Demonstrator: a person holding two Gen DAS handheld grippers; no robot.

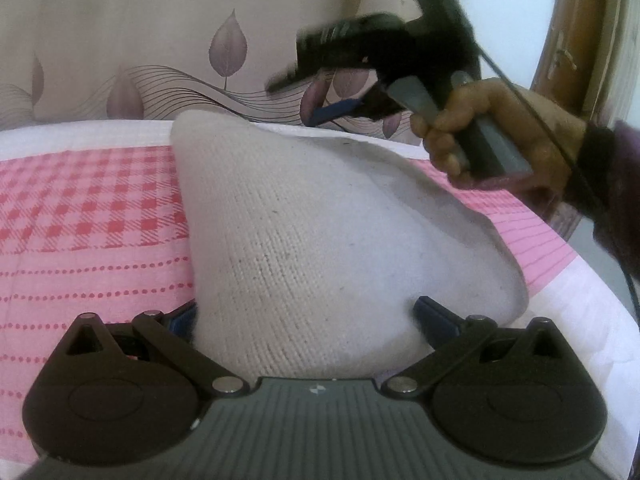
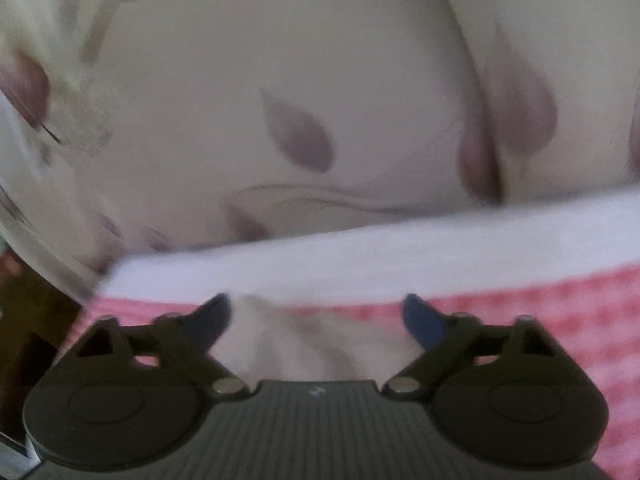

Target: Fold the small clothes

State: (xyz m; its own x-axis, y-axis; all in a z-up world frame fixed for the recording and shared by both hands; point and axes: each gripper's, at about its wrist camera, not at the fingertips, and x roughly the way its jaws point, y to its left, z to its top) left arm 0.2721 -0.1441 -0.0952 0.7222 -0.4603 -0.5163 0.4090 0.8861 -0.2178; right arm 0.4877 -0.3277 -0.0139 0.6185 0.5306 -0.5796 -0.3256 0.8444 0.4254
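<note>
Left tongs (image 1: pixel 308 316): yours, spread wide, blue fingertips at either side of the cloth's near end; whether they press it, you cannot tell.
Right tongs (image 2: pixel 318 316): spread, nothing pinched; blurred; white cloth lies between the tips.
Count: two tongs, one cloth, one hand (image 1: pixel 492 132) at 2 o'clock.
Cloth (image 1: pixel 304 216): off-white, coarse woven, folded to a rounded triangle, running from 6 toward 12 o'clock.
Bed cover (image 1: pixel 88 208): pink checks, dotted stripes, white border.
Curtain (image 1: pixel 120 40): cream, purple leaves.

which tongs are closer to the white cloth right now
Left. The left tongs straddle the white cloth's near end; the right tongs hover open above its far edge.
</note>
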